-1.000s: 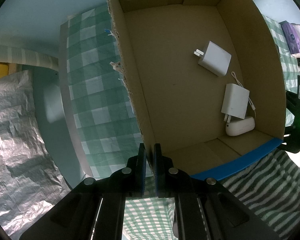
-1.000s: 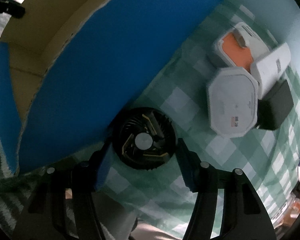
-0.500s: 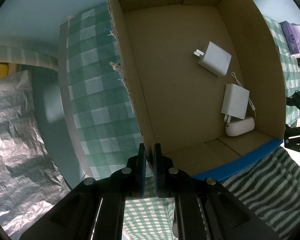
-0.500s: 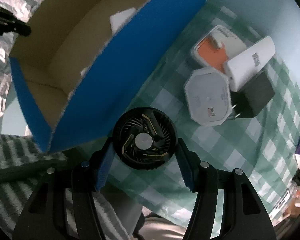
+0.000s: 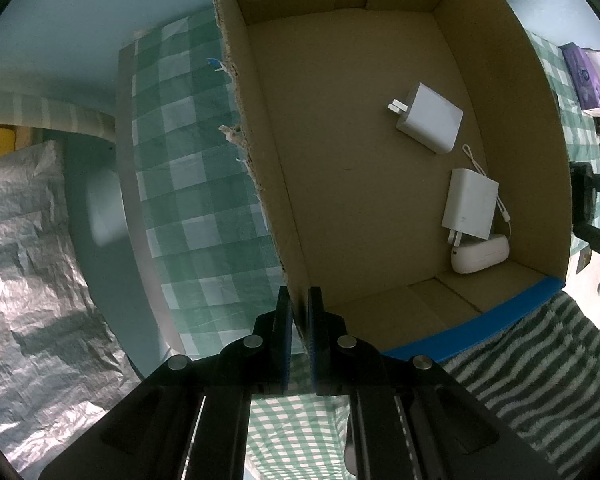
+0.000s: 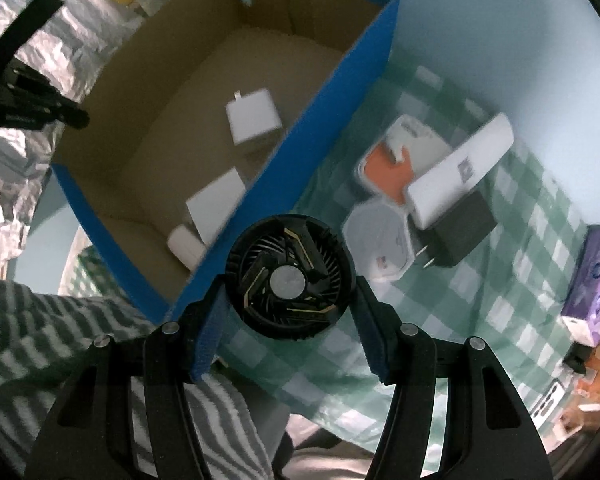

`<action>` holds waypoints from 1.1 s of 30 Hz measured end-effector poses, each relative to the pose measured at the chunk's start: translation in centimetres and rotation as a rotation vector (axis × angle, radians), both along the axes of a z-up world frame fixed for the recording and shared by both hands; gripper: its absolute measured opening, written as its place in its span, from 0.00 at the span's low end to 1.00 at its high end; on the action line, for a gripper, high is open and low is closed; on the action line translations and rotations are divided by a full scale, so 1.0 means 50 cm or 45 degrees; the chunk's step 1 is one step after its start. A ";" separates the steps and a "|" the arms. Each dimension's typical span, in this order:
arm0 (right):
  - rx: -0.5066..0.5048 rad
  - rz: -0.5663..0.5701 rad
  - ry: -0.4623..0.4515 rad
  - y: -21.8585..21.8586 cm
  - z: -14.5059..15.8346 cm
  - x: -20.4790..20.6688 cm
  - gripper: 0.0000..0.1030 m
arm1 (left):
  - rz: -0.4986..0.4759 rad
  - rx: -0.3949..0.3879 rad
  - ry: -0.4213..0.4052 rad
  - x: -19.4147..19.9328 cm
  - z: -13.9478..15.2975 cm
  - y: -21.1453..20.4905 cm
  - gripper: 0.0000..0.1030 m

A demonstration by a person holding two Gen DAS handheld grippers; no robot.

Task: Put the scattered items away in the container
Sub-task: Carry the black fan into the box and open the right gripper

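Note:
My left gripper (image 5: 299, 312) is shut on the left wall of the cardboard box (image 5: 268, 184), near its front corner. Inside lie two white chargers (image 5: 430, 118) (image 5: 470, 210) and a white oval case (image 5: 480, 255). In the right wrist view my right gripper (image 6: 287, 288) is shut on a round black fan (image 6: 290, 276), held in the air beside the box's blue outer wall (image 6: 296, 152). On the checked cloth to the right lie a white-and-orange case (image 6: 400, 160), a white octagonal device (image 6: 380, 240), a white block (image 6: 460, 168) and a black charger (image 6: 458, 236).
The box stands on a green checked cloth (image 5: 196, 184) over a pale blue table. A purple box (image 6: 596, 272) sits at the far right. A striped towel (image 6: 32, 320) lies at the near side. Crinkled silver sheeting (image 5: 28, 272) lies beyond the table's left edge.
My right gripper has risen with the fan off the cloth, so the box's inside and its chargers have come into the right wrist view. The left gripper has stayed clamped on the box wall.

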State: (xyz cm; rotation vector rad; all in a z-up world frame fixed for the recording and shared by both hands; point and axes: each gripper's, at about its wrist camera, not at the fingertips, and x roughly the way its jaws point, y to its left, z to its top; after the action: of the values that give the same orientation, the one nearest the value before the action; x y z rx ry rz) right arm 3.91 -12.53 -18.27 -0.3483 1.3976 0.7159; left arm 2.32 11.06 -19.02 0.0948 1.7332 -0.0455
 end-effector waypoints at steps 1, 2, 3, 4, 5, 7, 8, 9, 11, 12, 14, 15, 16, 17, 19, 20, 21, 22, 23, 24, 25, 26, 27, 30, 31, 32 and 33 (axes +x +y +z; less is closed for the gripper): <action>0.004 0.001 -0.005 0.003 0.007 0.001 0.59 | 0.000 0.000 0.001 0.001 0.000 0.001 0.05; 0.005 0.001 -0.015 0.008 0.018 0.002 0.59 | 0.000 -0.001 0.000 0.001 0.000 0.001 0.05; 0.008 0.005 -0.018 -0.002 0.015 0.000 0.59 | 0.001 -0.001 0.000 0.001 0.000 0.001 0.05; 0.009 0.010 -0.021 0.001 0.024 0.001 0.59 | 0.001 -0.001 0.001 0.001 0.000 0.001 0.05; 0.010 0.013 -0.031 0.003 0.032 0.003 0.59 | 0.003 -0.003 0.001 0.001 0.000 0.000 0.05; 0.013 0.022 -0.040 0.008 0.046 0.006 0.59 | 0.003 -0.004 0.001 0.002 -0.002 0.000 0.05; 0.017 0.025 -0.047 0.013 0.054 0.008 0.59 | 0.003 -0.003 0.001 0.002 -0.002 -0.001 0.05; 0.018 0.027 -0.051 0.016 0.058 0.010 0.59 | 0.002 -0.004 0.000 0.002 -0.002 -0.001 0.05; 0.022 0.037 -0.053 0.025 0.066 0.013 0.59 | 0.003 -0.004 0.001 0.002 -0.002 -0.001 0.05; 0.022 0.040 -0.062 0.030 0.072 0.014 0.59 | 0.004 -0.005 0.001 0.002 -0.001 -0.001 0.05; 0.025 0.048 -0.059 0.038 0.078 0.018 0.59 | 0.003 -0.005 0.001 0.003 -0.002 0.000 0.05; 0.023 0.049 -0.061 0.041 0.080 0.019 0.59 | 0.002 -0.005 0.001 0.002 -0.002 -0.001 0.05; 0.021 0.052 -0.064 0.045 0.082 0.021 0.59 | 0.003 -0.005 0.001 0.003 -0.002 0.000 0.05; 0.018 0.057 -0.059 0.051 0.082 0.023 0.59 | 0.004 -0.005 0.001 0.003 -0.002 0.000 0.05; 0.014 0.060 -0.059 0.059 0.081 0.025 0.59 | 0.004 -0.006 0.001 0.003 -0.002 0.000 0.05; 0.014 0.062 -0.056 0.065 0.080 0.027 0.59 | 0.004 -0.005 0.001 0.003 -0.002 0.000 0.05; 0.016 0.068 -0.052 0.070 0.078 0.028 0.59 | 0.005 -0.006 0.001 0.003 -0.002 -0.001 0.05; 0.016 0.071 -0.052 0.075 0.076 0.028 0.59 | 0.004 -0.006 0.001 0.003 -0.002 0.000 0.05; 0.016 0.076 -0.052 0.081 0.075 0.029 0.59 | 0.004 -0.005 0.001 0.003 -0.002 0.000 0.05; 0.017 0.085 -0.045 0.090 0.073 0.029 0.59 | 0.005 -0.006 0.001 0.003 -0.002 0.000 0.05; 0.017 0.092 -0.043 0.095 0.071 0.028 0.59 | 0.006 -0.006 0.001 0.003 -0.002 0.000 0.05; 0.013 0.099 -0.044 0.103 0.067 0.027 0.59 | 0.006 -0.006 0.001 0.003 -0.002 -0.001 0.05; 0.010 0.106 -0.043 0.109 0.065 0.026 0.59 | 0.006 -0.007 0.001 0.004 -0.003 -0.002 0.05; 0.004 0.121 -0.026 0.126 0.051 0.023 0.59 | 0.006 -0.008 0.001 0.003 -0.003 -0.001 0.05; -0.002 0.127 -0.019 0.131 0.046 0.023 0.59 | 0.006 -0.007 0.001 0.004 -0.003 0.000 0.05; -0.011 0.132 -0.013 0.136 0.039 0.022 0.59 | 0.005 -0.008 0.002 0.005 -0.003 -0.001 0.05; -0.020 0.137 -0.010 0.142 0.033 0.021 0.59 | 0.004 -0.008 0.002 0.005 -0.003 -0.003 0.05</action>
State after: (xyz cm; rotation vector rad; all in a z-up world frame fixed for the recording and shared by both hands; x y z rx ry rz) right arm 4.97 -5.44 -16.62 -0.4411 1.3856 0.7914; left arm 2.60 10.91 -19.19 0.0871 1.7349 -0.0489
